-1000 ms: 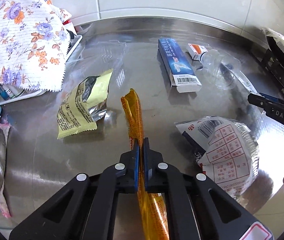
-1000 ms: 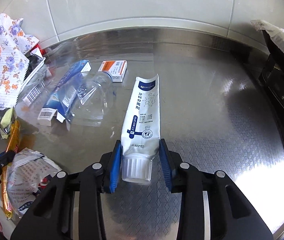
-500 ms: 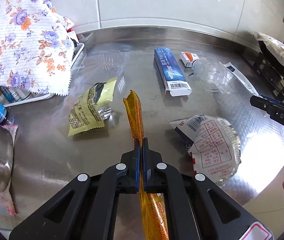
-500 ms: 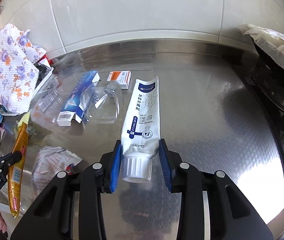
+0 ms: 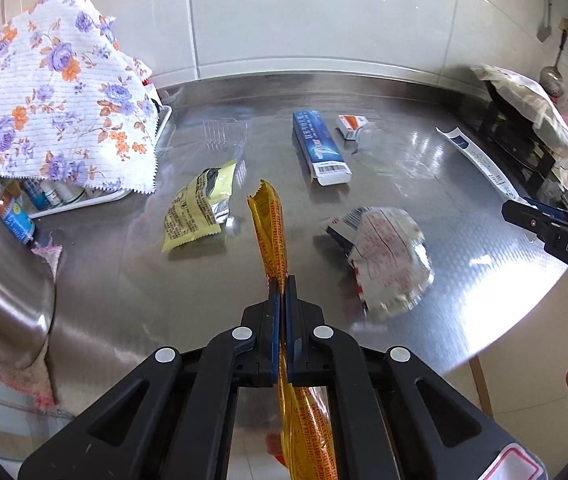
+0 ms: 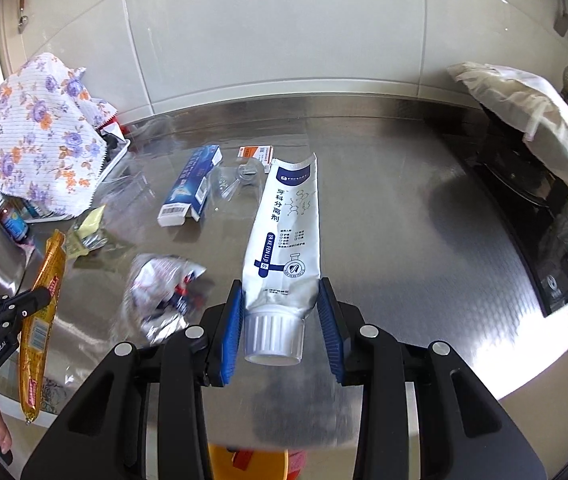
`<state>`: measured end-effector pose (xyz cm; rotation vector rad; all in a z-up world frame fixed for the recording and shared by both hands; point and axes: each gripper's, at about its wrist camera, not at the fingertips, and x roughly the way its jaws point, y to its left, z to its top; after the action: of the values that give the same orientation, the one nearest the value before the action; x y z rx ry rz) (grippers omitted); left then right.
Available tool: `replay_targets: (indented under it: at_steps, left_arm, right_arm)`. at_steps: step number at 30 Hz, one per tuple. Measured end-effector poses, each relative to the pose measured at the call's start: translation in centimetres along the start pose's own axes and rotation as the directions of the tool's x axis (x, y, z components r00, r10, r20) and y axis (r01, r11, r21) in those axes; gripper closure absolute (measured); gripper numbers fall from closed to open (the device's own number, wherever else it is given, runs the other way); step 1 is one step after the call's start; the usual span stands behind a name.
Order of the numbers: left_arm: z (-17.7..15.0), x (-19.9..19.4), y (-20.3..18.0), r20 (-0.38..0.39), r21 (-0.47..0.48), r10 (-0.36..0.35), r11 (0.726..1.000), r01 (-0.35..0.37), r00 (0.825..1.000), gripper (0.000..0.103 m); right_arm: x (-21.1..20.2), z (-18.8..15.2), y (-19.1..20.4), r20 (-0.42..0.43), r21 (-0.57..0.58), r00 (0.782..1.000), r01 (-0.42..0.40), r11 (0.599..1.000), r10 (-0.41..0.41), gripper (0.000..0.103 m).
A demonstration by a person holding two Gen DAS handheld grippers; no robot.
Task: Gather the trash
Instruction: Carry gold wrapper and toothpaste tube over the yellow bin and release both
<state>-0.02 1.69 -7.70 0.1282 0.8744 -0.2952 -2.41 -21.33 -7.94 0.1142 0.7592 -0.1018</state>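
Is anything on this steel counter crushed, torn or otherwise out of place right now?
Yes. A torn yellow packet, a crumpled wrapper and a squashed clear bottle beside a blue box litter the counter.

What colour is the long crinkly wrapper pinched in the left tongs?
Orange-yellow with red print. The wrapper shows best in the left wrist view.

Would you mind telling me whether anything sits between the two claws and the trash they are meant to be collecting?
Nothing does. The left claw is shut on the orange wrapper, and the right claw on the white tube.
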Motion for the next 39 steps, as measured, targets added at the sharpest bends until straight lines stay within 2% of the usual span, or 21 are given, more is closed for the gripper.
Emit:
replay_targets:
  at_steps: [10, 20, 29, 39]
  left_arm:
    - [-3.9, -4.9, -0.8, 0.023, 0.043, -0.024, 0.999, 0.023, 0.999, 0.1]
    - [-9.0, -8.3, -1.6, 0.013, 0.074, -0.062, 0.995, 0.061, 0.998, 0.1]
    - [-14.1, -6.9, -3.7, -0.085, 0.105, -0.108, 0.988, 0.116, 0.99, 0.1]
    - [-17.9, -2.5, -4.9, -0.192, 0.074, -0.13, 0.986, 0.146, 0.973, 0.1]
  right_arm:
    - [-6.0, -4.3, 1.6, 0.03, 0.01, 1.0, 0.005, 1.0, -0.005, 0.065]
    - [-12.2, -10.7, 3.6, 0.037, 0.001, 0.999, -0.008, 1.0, 0.008, 0.065]
    - [-14.1, -17.5, 3.9, -0.057, -0.004, 0.998, -0.024, 1.0, 0.023, 0.065]
    - [-11.2, -22.2, 3.3, -0.203, -0.019, 0.978, -0.055, 0.998, 0.05, 0.065]
